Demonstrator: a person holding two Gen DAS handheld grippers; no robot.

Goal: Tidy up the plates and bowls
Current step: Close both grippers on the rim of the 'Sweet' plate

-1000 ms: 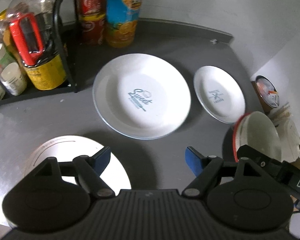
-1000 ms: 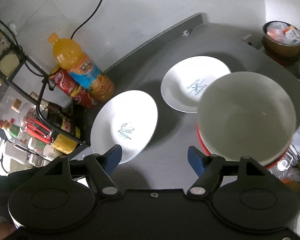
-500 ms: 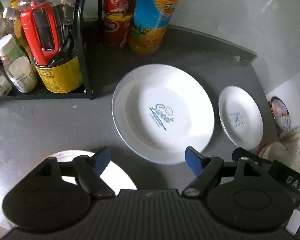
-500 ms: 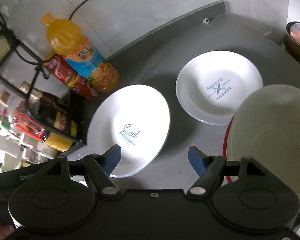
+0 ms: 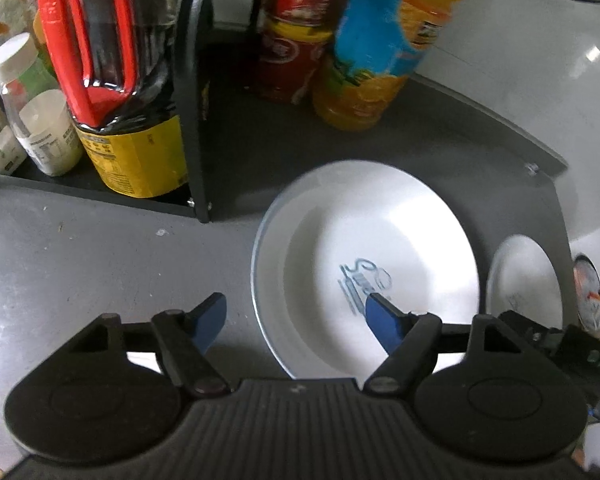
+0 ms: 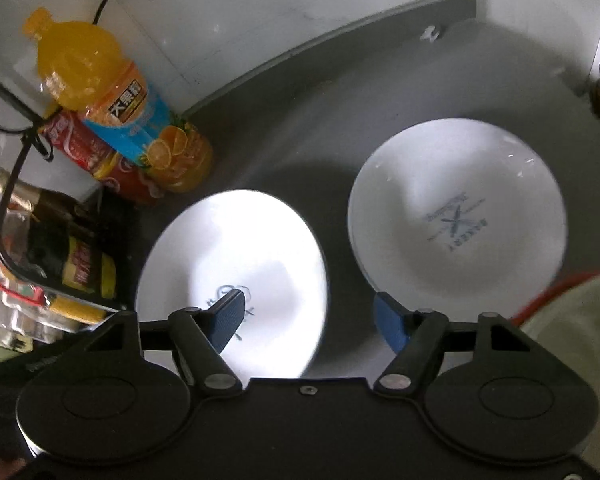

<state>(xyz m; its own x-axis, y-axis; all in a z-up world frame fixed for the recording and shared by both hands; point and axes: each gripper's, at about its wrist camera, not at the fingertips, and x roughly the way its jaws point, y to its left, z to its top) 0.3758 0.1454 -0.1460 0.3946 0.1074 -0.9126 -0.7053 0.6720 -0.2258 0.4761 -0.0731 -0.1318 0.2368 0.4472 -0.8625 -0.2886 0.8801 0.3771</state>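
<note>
Two open grippers hover over white plates on a grey counter.

The left gripper [image 5: 296,320] has its blue fingers spread wide, holding nothing, its right finger above the large plate [image 5: 380,256], whose blue script print is partly hidden and begins with "S". The right gripper [image 6: 306,320] is likewise spread and empty, its left finger over that same large plate [image 6: 236,264], its right finger at the near edge of the small plate [image 6: 460,216], which lies just right of the large one and carries crossed utensils with lettering too blurred to read. A red-rimmed bowl [image 6: 572,312] sits near right. Far left stand an orange drink bottle [image 6: 116,96] with a blue label in Chinese characters, a red can [image 6: 92,152], and a black rack [image 5: 188,92] holding a dark bottle with a yellow label [image 5: 132,120].
</note>
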